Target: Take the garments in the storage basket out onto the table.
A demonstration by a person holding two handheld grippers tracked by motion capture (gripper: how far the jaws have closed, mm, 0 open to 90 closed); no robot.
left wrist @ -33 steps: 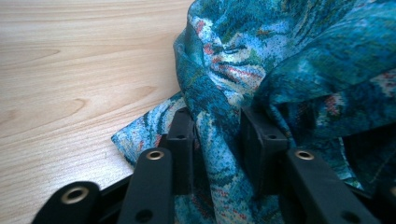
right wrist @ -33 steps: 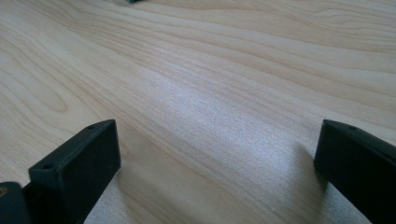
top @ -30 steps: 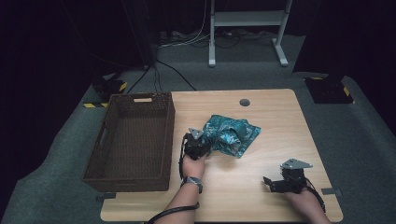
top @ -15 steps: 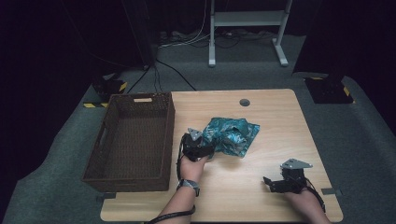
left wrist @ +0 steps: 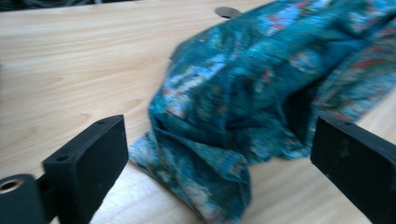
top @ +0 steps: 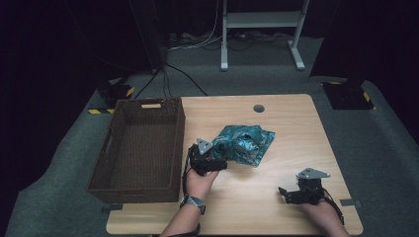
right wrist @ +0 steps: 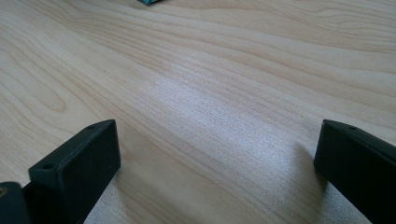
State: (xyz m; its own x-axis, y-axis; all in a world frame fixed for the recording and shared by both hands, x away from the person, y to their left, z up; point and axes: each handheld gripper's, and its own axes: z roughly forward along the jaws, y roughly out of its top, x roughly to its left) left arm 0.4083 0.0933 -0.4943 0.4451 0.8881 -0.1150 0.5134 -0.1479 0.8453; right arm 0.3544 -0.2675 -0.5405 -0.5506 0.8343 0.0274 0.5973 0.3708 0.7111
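A crumpled teal patterned cloth [top: 245, 143] lies in the middle of the wooden table [top: 291, 123]. My left gripper [top: 223, 162] sits at the cloth's near-left edge, held from below by a hand. In the left gripper view its jaws have just been opening and now stand wide. The cloth's [left wrist: 261, 93] nearest fold lies on the table between the pads [left wrist: 88, 163] without touching them. My right gripper [top: 284, 193] rests near the table's front right, open [right wrist: 217, 163] over bare wood. A teal cloth corner [right wrist: 149, 2] peeks in at the top of its view.
A dark wicker basket [top: 106, 148] with nothing visible inside stands at the table's left edge, close to my left hand. A round cable hole [top: 258, 108] sits near the far edge. Beyond the table are a white stand's legs [top: 225, 59] and cables on grey carpet.
The left gripper's jaws have opened and let go of the cloth's edge. The gripper has drawn back a little toward the person. The right gripper has stayed put.
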